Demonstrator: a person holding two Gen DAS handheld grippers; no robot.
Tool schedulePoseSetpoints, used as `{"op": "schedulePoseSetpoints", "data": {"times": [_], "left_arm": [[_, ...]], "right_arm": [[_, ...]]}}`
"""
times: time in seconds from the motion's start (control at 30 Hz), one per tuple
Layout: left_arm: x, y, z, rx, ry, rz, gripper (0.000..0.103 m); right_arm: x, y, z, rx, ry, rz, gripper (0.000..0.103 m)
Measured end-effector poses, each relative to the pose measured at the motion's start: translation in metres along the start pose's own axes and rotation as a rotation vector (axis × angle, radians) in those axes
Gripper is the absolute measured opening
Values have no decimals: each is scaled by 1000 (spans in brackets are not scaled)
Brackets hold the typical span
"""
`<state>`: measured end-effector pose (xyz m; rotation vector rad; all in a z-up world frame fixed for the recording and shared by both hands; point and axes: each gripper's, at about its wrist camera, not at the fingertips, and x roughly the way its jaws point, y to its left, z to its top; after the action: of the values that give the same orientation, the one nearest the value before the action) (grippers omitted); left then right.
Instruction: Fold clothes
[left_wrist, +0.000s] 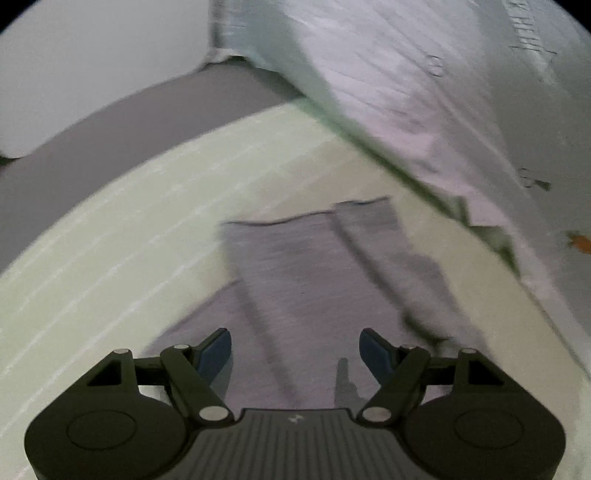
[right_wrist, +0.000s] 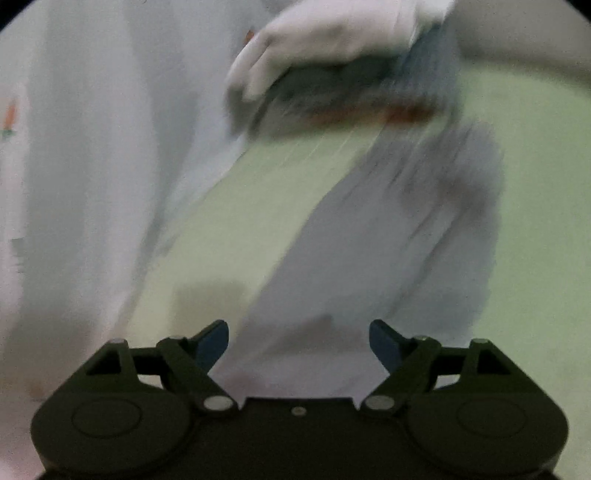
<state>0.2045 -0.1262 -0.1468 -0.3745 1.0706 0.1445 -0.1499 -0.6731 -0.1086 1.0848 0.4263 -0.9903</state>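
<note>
Left wrist view shows a grey cloth (left_wrist: 314, 266) lying flat on the pale green counter (left_wrist: 110, 258), straight ahead of the jaws and running back under them. One strip of it is folded over on the right part. The left gripper (left_wrist: 295, 350) has its jaws wide apart with nothing between them. Past the cloth, up and to the right, stands a person in a white coat (left_wrist: 424, 92).

Right wrist view is very blurry. The same grey cloth (right_wrist: 369, 251) stretches away from the right gripper (right_wrist: 299, 343), whose jaws are also wide and hold nothing. Far ahead, a white gloved hand (right_wrist: 332, 40) grips a dark handle (right_wrist: 351, 96)
</note>
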Motion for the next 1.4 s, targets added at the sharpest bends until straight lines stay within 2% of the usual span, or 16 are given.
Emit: {"op": "schedulePoseSetpoints", "data": {"times": [0.03, 0.1, 0.17, 0.3, 0.43, 0.63, 0.73, 0.8, 0.83, 0.9, 0.93, 0.97, 1.07, 1.17, 1.27, 1.4], "left_arm": [[4, -6, 4, -1, 10, -25, 77], [12, -18, 12, 6, 24, -69, 77], [21, -27, 21, 9, 38, -96, 77], [39, -39, 37, -11, 81, -148, 77], [55, -42, 47, -47, 126, -167, 77], [71, -44, 59, -49, 139, -150, 77], [77, -43, 65, -46, 138, -140, 73], [79, -43, 67, -39, 131, -119, 65], [80, -43, 68, -30, 127, -101, 56], [79, -41, 70, -26, 121, -70, 38], [78, -39, 71, -26, 120, -56, 11], [77, -36, 72, -39, 120, -54, 1], [72, -24, 75, -99, 115, -78, 0], [63, -23, 79, -100, 87, -87, 0], [49, -32, 86, -81, 51, -127, 0], [24, -47, 99, -82, -10, -246, 0]], "right_arm": [[2, 7, -12, 48, 47, 56, 78], [8, 17, -31, 117, 133, 120, 63], [15, 25, -50, 173, 216, 135, 54], [25, 20, -77, 315, 327, 90, 51], [24, 15, -90, 413, 375, 57, 52], [29, 17, -90, 446, 348, 27, 52], [35, 25, -85, 443, 333, 14, 50], [38, 26, -81, 440, 323, 5, 35], [40, 27, -79, 439, 318, 0, 29], [41, 20, -78, 482, 318, -10, 4], [42, 18, -77, 493, 316, -5, 4], [44, 16, -76, 504, 315, 0, 2], [39, 20, -69, 491, 296, 38, 2], [35, 24, -62, 478, 277, 77, 2], [31, 28, -52, 474, 241, 129, 1], [20, 34, -37, 484, 192, 227, 1]]}}
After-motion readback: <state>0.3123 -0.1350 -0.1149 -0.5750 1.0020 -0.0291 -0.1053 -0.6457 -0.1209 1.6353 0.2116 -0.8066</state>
